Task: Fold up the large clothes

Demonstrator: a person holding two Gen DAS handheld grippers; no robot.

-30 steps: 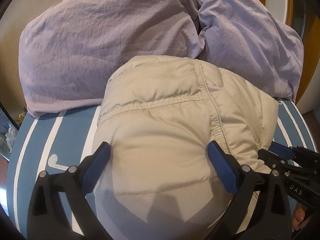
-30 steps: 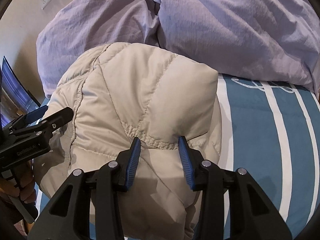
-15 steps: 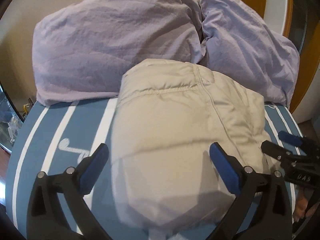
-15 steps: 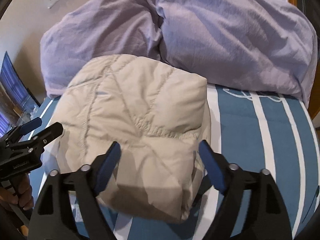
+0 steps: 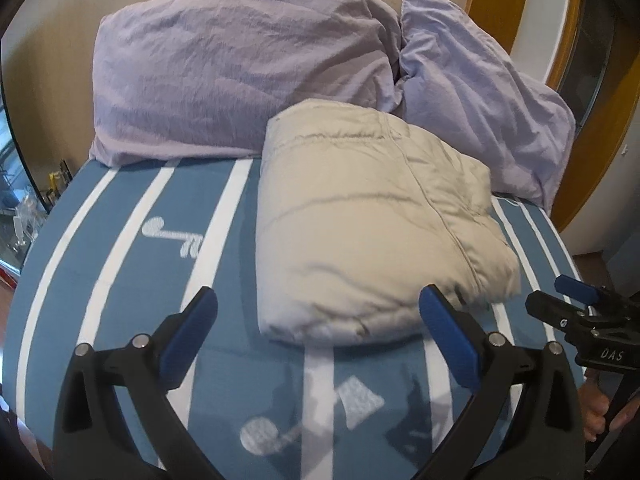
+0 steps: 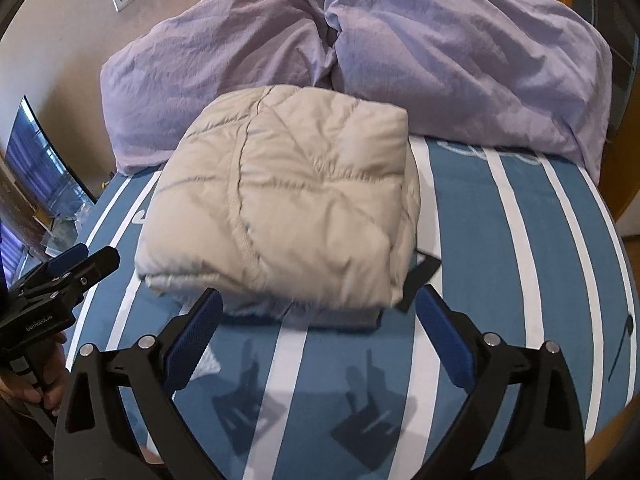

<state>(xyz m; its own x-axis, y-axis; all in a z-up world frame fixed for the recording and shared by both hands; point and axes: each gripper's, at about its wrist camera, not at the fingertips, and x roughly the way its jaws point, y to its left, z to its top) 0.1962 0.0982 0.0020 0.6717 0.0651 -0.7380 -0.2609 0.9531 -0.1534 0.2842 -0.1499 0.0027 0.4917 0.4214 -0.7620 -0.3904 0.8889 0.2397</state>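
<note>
A beige quilted jacket [image 5: 372,224] lies folded into a thick bundle on the blue-and-white striped bedspread [image 5: 132,248], its far edge against the pillows. It also shows in the right wrist view [image 6: 292,208]. My left gripper [image 5: 318,312] is open and empty, hovering just short of the bundle's near edge. My right gripper [image 6: 320,312] is open and empty, also just short of the near edge. Each gripper appears in the other's view, the right one [image 5: 580,304] and the left one [image 6: 76,268], apart from the jacket.
Two lilac pillows [image 5: 240,72] [image 6: 460,48] lean on the wall behind the jacket. A dark strap [image 6: 420,276] pokes out at the bundle's right corner. A monitor [image 6: 36,168] stands left of the bed. A wooden door frame [image 5: 492,0] is at the right.
Both grippers pulled back from the jacket toward the near side of the bed. The right gripper, nearly closed on the fabric a second ago, opened wide and let go. The jacket stays folded.
</note>
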